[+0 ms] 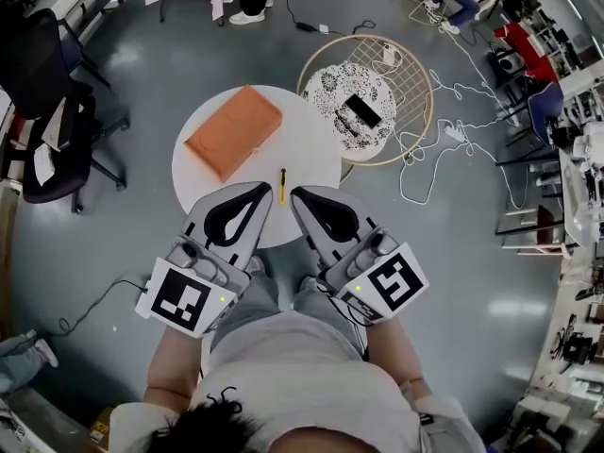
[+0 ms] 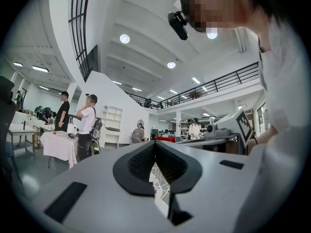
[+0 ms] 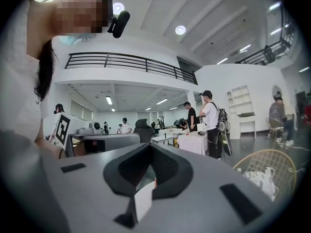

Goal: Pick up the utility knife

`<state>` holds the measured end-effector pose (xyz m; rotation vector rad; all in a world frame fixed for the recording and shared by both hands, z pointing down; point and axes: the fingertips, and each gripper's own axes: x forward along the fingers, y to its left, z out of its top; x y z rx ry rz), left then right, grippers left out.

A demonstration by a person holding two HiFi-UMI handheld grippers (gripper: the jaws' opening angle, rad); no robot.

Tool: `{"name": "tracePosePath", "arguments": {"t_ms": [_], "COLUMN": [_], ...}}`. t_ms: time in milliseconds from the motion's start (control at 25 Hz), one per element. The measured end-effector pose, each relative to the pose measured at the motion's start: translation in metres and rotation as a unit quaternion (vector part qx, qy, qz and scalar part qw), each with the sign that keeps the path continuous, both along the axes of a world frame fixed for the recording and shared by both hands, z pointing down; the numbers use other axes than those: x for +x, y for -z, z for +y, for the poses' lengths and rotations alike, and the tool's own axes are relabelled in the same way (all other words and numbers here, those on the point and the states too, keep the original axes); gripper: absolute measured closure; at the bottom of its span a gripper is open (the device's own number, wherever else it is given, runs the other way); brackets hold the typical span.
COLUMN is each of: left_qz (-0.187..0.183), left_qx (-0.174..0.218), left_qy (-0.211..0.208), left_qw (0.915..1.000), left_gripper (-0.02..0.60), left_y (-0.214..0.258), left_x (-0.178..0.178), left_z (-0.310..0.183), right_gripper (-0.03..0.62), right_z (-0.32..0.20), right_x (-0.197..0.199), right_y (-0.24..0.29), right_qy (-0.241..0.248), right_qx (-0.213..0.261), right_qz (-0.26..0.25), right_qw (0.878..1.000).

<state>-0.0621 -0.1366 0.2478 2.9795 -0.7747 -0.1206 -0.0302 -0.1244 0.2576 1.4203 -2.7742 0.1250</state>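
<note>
Round white table [image 1: 311,149], head view: utility knife [image 1: 281,186] lies 12-to-6 between left gripper [image 1: 268,189] and right gripper [image 1: 295,194], about equally near. Left gripper view: tips pressed together, nothing held. Right gripper view: likewise.

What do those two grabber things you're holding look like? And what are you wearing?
The left gripper and the right gripper are both pale grey and wedge-shaped, with black pads lining the jaws. At its back end, each carries a white cube printed with black square markers, and a tiny green light glows beside it. The person wears a light short-sleeved shirt.
</note>
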Motion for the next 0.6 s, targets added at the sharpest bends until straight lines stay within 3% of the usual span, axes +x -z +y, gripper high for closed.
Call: {"name": "tracePosePath", "arguments": {"t_ms": [600], "left_qz": [0.001], "left_qx": [-0.027], "left_qy": [-0.076], "left_qw": [0.9968], "left_gripper": [0.571], "left_y": [-0.033], "left_x": [0.012], "left_z": [-0.046], "right_gripper": [0.585], "right_z": [-0.062], "right_x": [0.026], "right_y": [-0.073], "right_qy": [-0.108], "right_qx": [-0.081], "right_qz": [0.009], "right_qw": [0.991]}}
